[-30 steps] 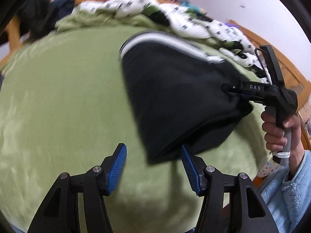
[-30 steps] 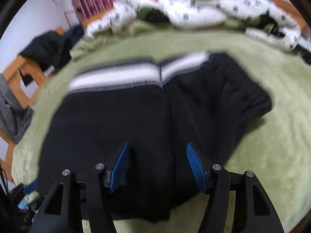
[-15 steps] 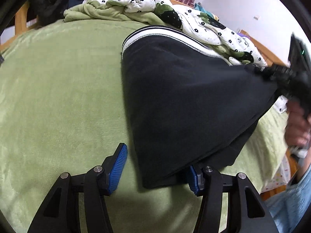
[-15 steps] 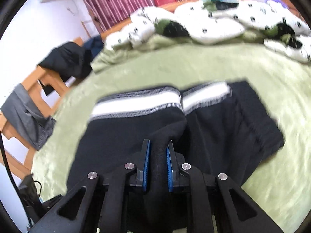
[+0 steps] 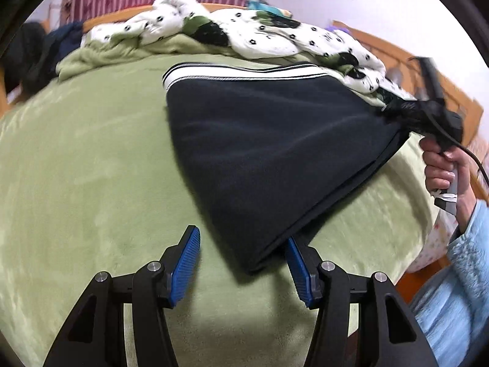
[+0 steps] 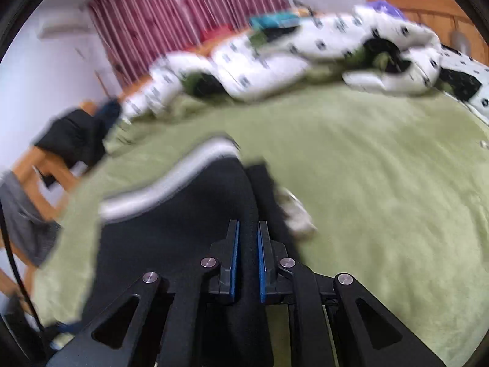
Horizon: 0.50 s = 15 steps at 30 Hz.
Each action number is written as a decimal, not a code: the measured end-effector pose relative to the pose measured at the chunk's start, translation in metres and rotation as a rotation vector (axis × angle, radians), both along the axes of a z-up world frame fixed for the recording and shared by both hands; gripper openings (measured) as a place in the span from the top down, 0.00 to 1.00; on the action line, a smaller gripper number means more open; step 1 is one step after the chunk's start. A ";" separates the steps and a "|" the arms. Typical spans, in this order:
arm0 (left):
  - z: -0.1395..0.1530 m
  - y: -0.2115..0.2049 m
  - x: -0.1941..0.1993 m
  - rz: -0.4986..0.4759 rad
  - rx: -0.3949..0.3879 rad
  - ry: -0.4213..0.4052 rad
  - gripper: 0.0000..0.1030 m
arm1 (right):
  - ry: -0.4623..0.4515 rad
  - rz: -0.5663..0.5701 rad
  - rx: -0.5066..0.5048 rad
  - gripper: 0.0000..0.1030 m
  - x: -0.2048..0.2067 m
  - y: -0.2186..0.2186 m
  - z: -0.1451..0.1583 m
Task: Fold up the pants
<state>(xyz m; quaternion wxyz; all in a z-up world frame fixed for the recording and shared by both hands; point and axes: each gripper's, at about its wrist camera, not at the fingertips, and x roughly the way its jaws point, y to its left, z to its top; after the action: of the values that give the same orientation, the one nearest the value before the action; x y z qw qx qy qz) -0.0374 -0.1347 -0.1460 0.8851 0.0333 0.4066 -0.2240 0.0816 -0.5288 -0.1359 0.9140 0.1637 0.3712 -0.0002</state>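
The black fleece pants with a white-and-black striped waistband point(image 5: 275, 153) lie on the bed covered by a light green plush blanket point(image 5: 91, 168), the waistband at the far edge of the garment. One side of the dark cloth is lifted off the blanket and drawn taut toward the right tongs point(image 5: 394, 110), which pinch a gathered fold of it. In the right wrist view the right tongs point(image 6: 248, 244) have their blue ribbed pads pressed nearly together with black fabric between them; they have just been closing on that fold, and the frame is blurred. A hand point(image 5: 443, 168) with a pale blue fuzzy sleeve point(image 5: 464, 269) grips the handle of these tongs, beyond the pants' lifted side.

The left tongs point(image 5: 244, 263) stand spread at the near corner of the pants. That corner lies between the blue pads, with the right-side pad partly hidden under the hem and the other pad over bare blanket, clear of the cloth.

Past the waistband, a rumpled white quilt with black flower dots and green patches point(image 5: 259, 30) is heaped along the far side of the bed. Behind it hangs a dark red striped curtain point(image 6: 189, 15). Off the blanket's left edge, dark clothes hang over a wooden chair point(image 6: 73, 134).
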 end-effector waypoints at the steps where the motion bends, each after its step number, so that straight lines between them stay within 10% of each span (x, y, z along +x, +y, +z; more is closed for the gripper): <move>1: 0.000 -0.001 -0.001 -0.015 0.000 0.004 0.49 | 0.022 0.000 0.004 0.90 0.002 -0.003 -0.010; 8: -0.012 -0.020 0.011 -0.067 0.034 0.076 0.48 | 0.017 -0.020 -0.005 0.85 -0.012 -0.004 -0.007; 11: -0.018 -0.029 0.015 -0.034 0.091 0.012 0.82 | 0.021 -0.027 -0.037 0.85 -0.015 0.001 -0.007; 15: -0.021 -0.014 0.022 0.122 0.053 0.019 0.82 | 0.042 -0.021 -0.028 0.85 -0.022 0.004 -0.008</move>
<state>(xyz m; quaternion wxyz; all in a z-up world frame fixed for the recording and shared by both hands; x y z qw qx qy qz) -0.0151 -0.1484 -0.1674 0.8920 0.0298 0.4219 -0.1593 0.0599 -0.5245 -0.1443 0.9081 0.1546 0.3887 -0.0183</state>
